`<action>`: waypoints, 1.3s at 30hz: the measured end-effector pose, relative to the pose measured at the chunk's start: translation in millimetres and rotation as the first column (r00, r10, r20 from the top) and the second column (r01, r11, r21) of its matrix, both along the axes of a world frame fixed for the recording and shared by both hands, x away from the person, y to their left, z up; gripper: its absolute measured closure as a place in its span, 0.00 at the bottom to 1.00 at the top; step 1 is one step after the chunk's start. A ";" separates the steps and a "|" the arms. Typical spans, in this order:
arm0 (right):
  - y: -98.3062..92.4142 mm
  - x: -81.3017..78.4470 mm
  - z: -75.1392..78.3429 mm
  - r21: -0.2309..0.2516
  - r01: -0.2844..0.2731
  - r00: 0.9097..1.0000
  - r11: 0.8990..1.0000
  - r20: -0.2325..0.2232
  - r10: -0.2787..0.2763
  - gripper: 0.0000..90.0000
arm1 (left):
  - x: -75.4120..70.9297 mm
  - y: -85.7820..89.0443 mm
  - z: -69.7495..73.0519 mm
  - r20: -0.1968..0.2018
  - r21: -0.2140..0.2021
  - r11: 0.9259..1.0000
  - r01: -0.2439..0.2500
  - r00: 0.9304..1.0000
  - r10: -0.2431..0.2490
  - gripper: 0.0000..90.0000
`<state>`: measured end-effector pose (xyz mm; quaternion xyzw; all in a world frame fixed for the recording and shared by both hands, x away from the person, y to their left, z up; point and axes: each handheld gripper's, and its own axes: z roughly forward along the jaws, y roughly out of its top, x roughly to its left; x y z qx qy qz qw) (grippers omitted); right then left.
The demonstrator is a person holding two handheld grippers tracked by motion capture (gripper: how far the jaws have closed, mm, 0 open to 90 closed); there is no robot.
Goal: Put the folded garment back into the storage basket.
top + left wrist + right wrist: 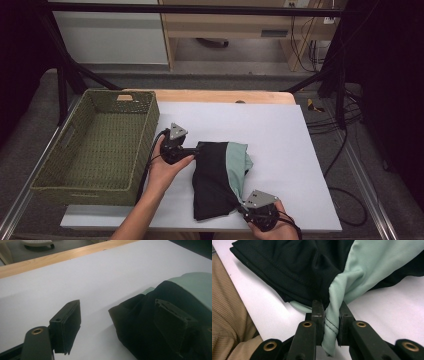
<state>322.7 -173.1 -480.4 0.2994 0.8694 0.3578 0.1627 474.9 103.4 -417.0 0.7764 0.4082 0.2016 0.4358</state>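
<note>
1. No text, label, brand, number or sign could be read anywhere in the three views.
</note>
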 end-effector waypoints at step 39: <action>-0.6 1.1 -0.1 0.005 -0.002 1.000 1.000 -0.007 0.002 0.89 | 18.6 -22.0 -54.4 -0.162 -0.060 0.992 0.115 0.979 -0.124 0.54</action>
